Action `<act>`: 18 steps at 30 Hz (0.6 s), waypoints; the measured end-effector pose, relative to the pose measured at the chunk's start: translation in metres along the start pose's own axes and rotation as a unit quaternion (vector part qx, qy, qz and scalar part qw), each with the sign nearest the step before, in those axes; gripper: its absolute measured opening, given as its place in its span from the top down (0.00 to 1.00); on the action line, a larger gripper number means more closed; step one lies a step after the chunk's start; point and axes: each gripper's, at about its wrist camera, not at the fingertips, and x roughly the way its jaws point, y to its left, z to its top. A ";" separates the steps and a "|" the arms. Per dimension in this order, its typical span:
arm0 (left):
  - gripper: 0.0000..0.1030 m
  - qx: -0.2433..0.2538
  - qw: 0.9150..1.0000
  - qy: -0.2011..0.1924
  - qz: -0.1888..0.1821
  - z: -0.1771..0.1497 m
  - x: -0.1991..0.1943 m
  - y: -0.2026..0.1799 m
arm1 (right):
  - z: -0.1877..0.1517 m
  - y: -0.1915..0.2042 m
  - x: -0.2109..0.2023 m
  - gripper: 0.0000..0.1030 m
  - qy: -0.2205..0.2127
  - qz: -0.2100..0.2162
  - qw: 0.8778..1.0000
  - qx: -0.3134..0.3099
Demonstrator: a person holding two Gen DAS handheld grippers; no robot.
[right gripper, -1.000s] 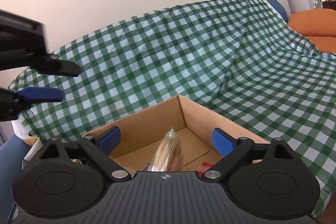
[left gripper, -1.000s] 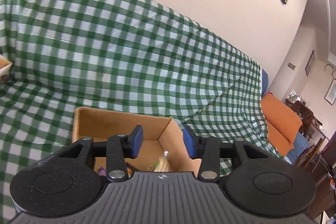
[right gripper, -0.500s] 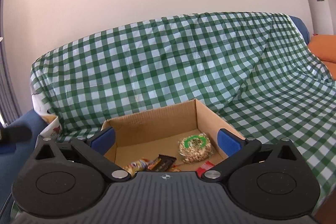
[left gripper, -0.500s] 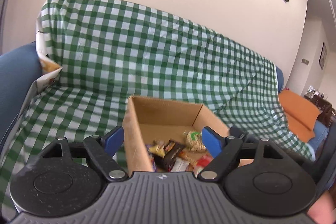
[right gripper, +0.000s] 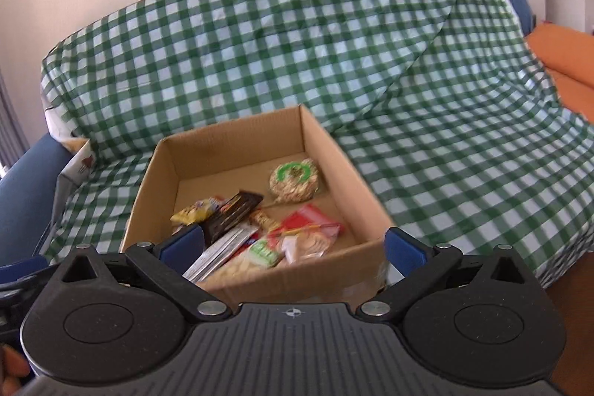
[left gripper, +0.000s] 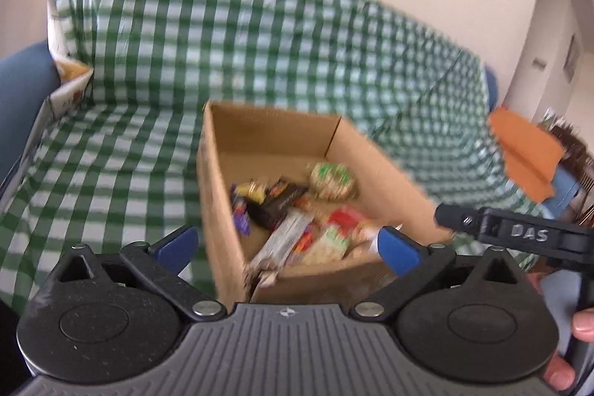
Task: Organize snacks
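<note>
An open cardboard box (right gripper: 237, 143) sits on the checked sofa cover and holds several snacks. Among them are a round cracker pack with a green label (right gripper: 293, 182), a dark chocolate bar (right gripper: 232, 214), a silver-wrapped bar (right gripper: 222, 251) and a red packet (right gripper: 310, 223). My right gripper (right gripper: 293, 245) hovers over the box's near wall, open and empty. My left gripper (left gripper: 287, 245) is over the box's near left corner (left gripper: 215, 210). Its jaws are opening and nothing is held between them. The cracker pack (left gripper: 332, 179) and the chocolate bar (left gripper: 280, 205) show blurred in the left wrist view.
A green-and-white checked cloth (right gripper: 334, 43) covers the sofa. A blue armrest (right gripper: 26, 188) and a paper bag (left gripper: 70, 80) are on the left. Orange cushions (right gripper: 564, 62) lie at the right. A black part of the right-hand tool (left gripper: 512, 232) and a hand (left gripper: 584, 323) are at the left view's right edge.
Both grippers pulled back from the box and tilted down, so its contents show. The left jaws widened from narrow to wide. The cracker pack, upright before the right gripper, now lies flat.
</note>
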 end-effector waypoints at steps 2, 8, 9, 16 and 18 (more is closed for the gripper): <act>0.00 -0.003 1.000 0.019 0.011 -0.001 0.010 0.004 | 0.000 0.006 0.005 0.01 0.003 -0.009 1.000 -0.016; 0.00 -0.031 0.998 0.059 0.019 -0.001 0.031 0.020 | -0.014 0.012 0.025 0.01 0.022 -0.001 0.999 -0.034; 0.00 -0.032 0.997 0.064 0.019 -0.002 0.033 0.021 | -0.017 0.012 0.027 0.01 0.020 -0.003 0.999 -0.033; 0.00 -0.024 0.997 0.064 0.021 -0.005 0.033 0.023 | -0.020 0.016 0.034 0.01 0.023 0.002 0.999 -0.028; 0.00 -0.025 0.997 0.066 0.019 -0.006 0.033 0.023 | -0.021 0.021 0.034 0.01 0.023 0.005 0.999 -0.043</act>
